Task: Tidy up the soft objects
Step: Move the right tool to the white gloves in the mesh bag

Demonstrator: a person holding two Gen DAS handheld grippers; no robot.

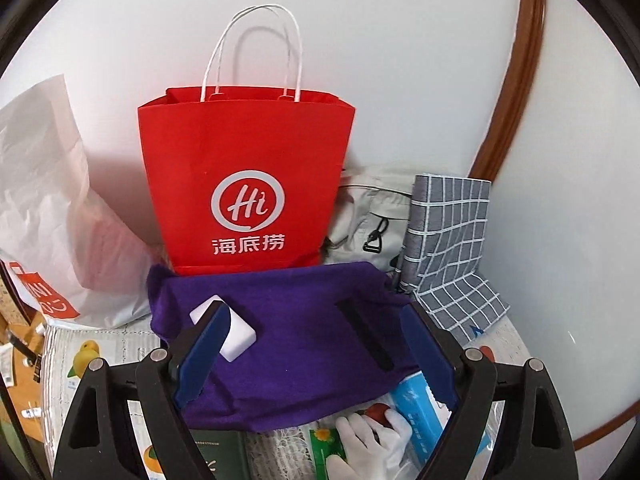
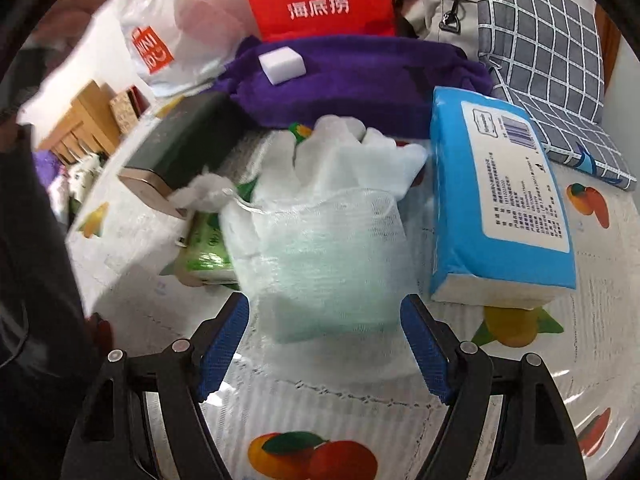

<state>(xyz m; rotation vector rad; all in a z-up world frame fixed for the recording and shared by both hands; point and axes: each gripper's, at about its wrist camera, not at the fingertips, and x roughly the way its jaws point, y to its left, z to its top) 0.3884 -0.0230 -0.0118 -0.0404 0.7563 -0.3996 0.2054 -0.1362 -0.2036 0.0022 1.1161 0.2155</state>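
Both tongs are standing open, gripping nothing. The left tongs (image 1: 316, 344) are hovering over one purple towel (image 1: 288, 328), which is carrying one white sponge block (image 1: 236, 334) on the bench (image 2: 580, 320). The right tongs (image 2: 324, 344) are flanking one white mesh pouch (image 2: 320, 256), beside one blue tissue pack (image 2: 500, 184). One red paper bag (image 1: 244, 184) is standing behind.

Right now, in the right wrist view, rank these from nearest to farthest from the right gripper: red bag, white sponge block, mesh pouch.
1. mesh pouch, between the open fingers
2. white sponge block, on the purple cloth
3. red bag, standing behind
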